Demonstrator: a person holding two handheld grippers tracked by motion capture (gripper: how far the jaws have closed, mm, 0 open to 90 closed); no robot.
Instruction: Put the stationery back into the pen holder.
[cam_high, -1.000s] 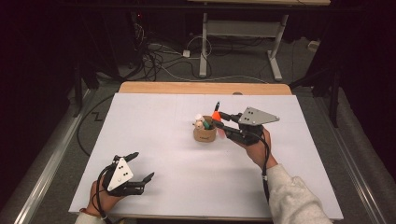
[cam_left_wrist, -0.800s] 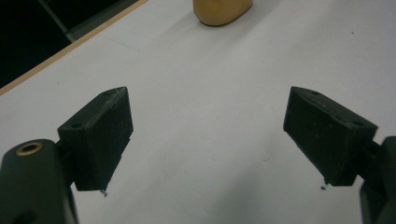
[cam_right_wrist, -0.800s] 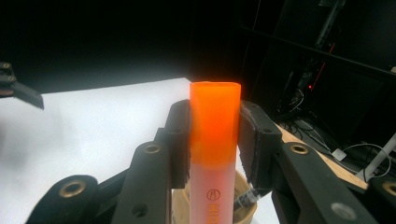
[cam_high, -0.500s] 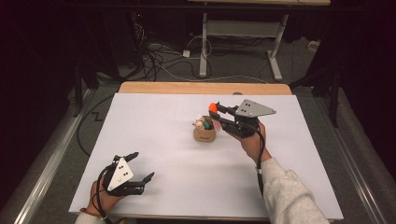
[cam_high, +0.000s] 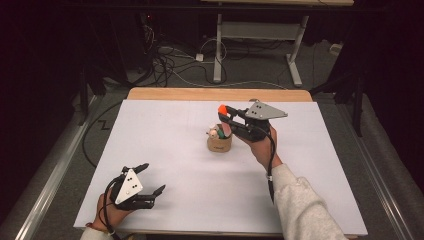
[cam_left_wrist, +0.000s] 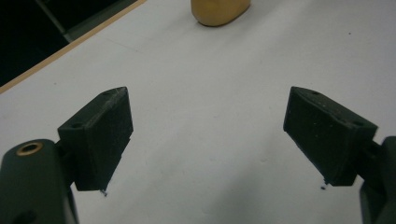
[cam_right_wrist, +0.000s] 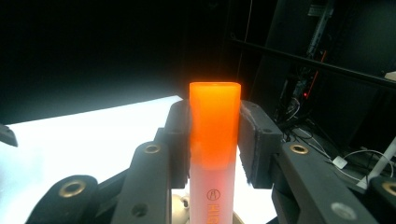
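A: Two grippers. The left gripper (cam_high: 145, 186), nearest, rests on the white surface (cam_high: 180, 145), fingers (cam_left_wrist: 100, 135) spread with nothing between them.

B: And farther off?

A: The right gripper (cam_high: 223, 114) has its fingers (cam_right_wrist: 259, 140) clamped on an orange-capped highlighter (cam_right_wrist: 214, 140), upright just above the tan cup (cam_high: 219, 143).

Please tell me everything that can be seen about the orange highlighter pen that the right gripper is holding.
The highlighter has a bright, translucent orange cap with a flat, rectangular top and a pale body below it bearing small orange print. It looks like plastic. The right gripper is shut on it, its black pads pressing both sides near where cap meets body. In the high view the pen is lifted above the small tan holder, cap end up and tilted, touching nothing else that can be seen.
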